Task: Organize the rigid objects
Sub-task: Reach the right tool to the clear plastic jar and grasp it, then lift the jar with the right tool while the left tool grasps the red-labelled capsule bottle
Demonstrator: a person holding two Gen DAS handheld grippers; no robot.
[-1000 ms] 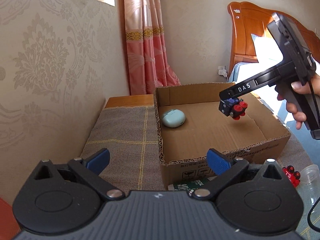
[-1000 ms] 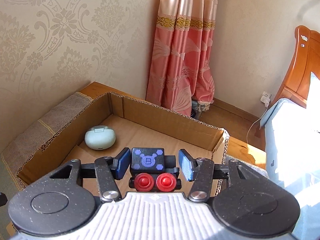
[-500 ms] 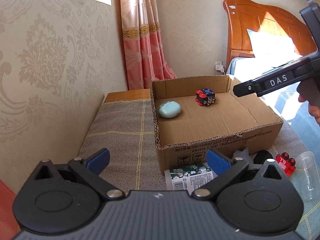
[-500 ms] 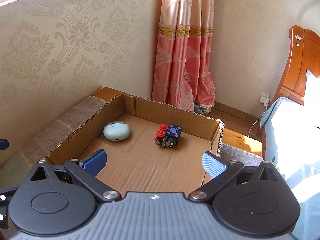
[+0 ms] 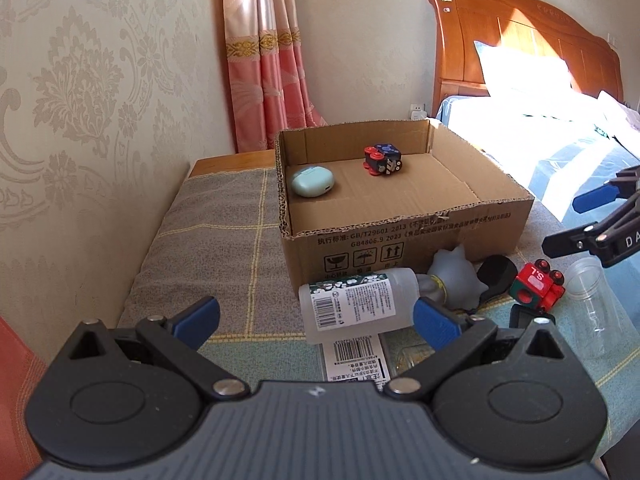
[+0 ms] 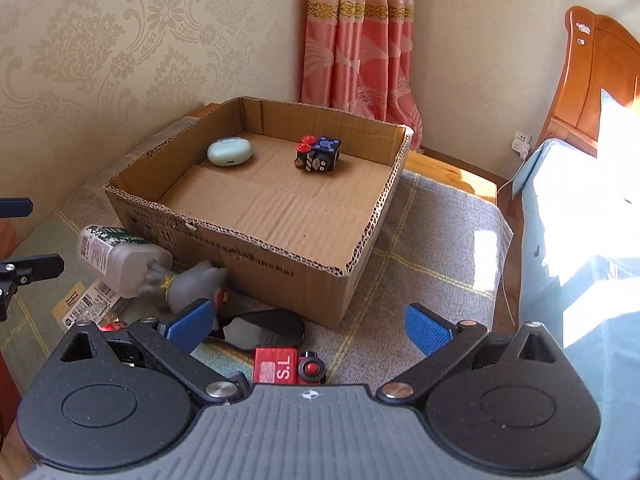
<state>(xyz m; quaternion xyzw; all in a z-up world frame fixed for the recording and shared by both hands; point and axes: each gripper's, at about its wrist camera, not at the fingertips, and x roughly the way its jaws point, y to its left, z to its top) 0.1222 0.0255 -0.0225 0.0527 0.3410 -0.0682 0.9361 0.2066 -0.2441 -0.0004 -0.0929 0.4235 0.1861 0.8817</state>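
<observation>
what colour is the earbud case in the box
Pale mint green; the earbud case shows best in the right wrist view, inside the cardboard box.

patterned wallpaper (image 5: 80,80), pink curtain (image 5: 264,60), sunlit wooden headboard (image 5: 520,36).

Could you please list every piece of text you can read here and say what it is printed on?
"S.L": red toy block.
"GB/T29601 2013", "GB4806.9 2023": cardboard box front wall; the Chinese characters beside them are too blurred.
"DA", cut off: right gripper arm.
Bottle label and barcode packet: too small.
</observation>
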